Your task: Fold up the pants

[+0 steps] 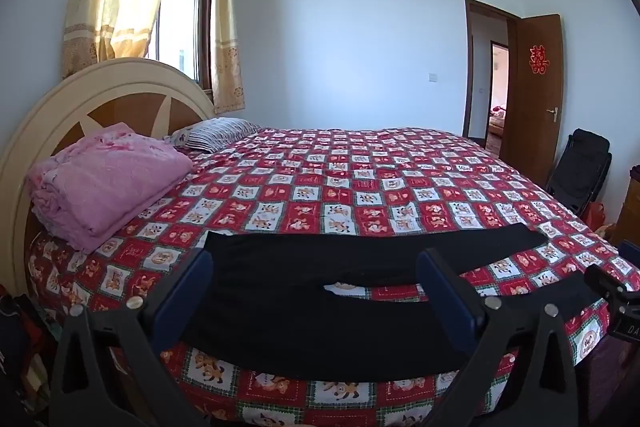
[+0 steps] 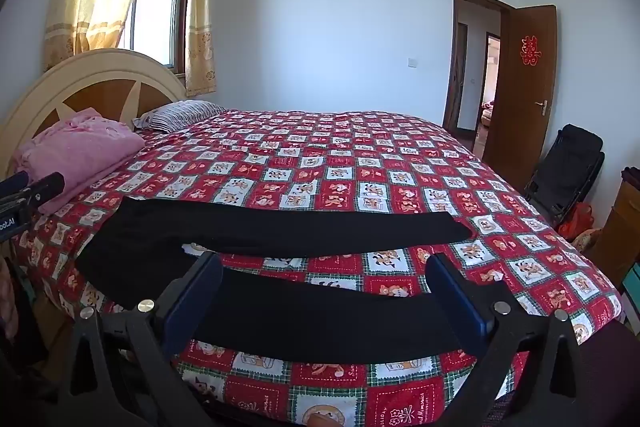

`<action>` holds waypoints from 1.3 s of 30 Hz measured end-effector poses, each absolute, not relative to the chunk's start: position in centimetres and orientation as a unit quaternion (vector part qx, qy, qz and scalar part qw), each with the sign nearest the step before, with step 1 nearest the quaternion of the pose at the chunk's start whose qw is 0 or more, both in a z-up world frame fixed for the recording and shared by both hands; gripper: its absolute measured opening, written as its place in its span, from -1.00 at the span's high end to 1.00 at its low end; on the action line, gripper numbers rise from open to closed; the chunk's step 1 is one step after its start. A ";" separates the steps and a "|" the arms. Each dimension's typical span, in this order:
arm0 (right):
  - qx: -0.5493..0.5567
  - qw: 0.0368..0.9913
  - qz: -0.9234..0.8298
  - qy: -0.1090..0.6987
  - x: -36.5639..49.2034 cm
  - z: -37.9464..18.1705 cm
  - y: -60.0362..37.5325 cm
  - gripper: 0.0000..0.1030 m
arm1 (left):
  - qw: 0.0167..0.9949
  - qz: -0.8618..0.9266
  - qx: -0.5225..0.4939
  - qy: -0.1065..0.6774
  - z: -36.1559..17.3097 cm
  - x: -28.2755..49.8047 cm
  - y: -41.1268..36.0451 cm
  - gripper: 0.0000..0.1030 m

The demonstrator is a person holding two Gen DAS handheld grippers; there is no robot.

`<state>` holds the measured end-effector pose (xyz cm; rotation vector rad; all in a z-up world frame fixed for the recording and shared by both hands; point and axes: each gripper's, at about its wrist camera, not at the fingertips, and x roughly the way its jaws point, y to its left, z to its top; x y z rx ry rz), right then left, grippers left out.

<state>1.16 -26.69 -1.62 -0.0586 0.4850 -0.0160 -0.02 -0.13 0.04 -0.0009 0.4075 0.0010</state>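
On the red-and-white patchwork bedspread with bear prints (image 1: 360,195), everything is placed relative to the long black pants (image 1: 320,307). To the pants' left, against the cream and brown arched wooden headboard (image 1: 80,103), sits a folded pink fleece blanket (image 1: 104,183), with a striped grey pillow (image 1: 216,133) beyond it. The pants themselves lie flat along the near edge of the bedspread, waist toward the headboard side, two legs stretched rightward and slightly parted, so a strip of pattern shows between them. The left gripper (image 1: 316,267) hangs above the waist end, its blue-padded jaws released and wide apart, gripping nothing. The right gripper (image 2: 324,275) hovers over the nearer leg, likewise spread and empty. Far right of the pants, a black folding chair (image 2: 568,171) leans by the open brown wooden door (image 2: 520,87).
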 end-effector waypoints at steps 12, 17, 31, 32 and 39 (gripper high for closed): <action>-0.033 0.970 -0.010 0.242 1.5 -1.4 -26.1 -0.98 | 0.980 0.002 -0.008 0.198 -0.1 0.0 0.7 -1.00; -0.032 0.969 -0.009 0.243 1.2 -1.7 -26.3 -0.98 | 0.980 0.003 -0.006 0.198 -0.3 0.1 1.0 -1.00; -0.032 0.969 -0.008 0.245 1.3 -1.7 -26.3 -0.98 | 0.979 0.007 -0.005 0.202 -0.8 0.5 1.3 -1.00; -0.032 0.969 -0.008 0.245 1.3 -1.7 -26.3 -0.98 | 0.979 0.007 -0.005 0.202 -0.8 0.5 1.4 -1.00; -0.032 0.969 -0.009 0.246 1.4 -1.7 -26.4 -0.98 | 0.979 0.009 -0.003 0.205 -1.0 0.6 1.5 -1.00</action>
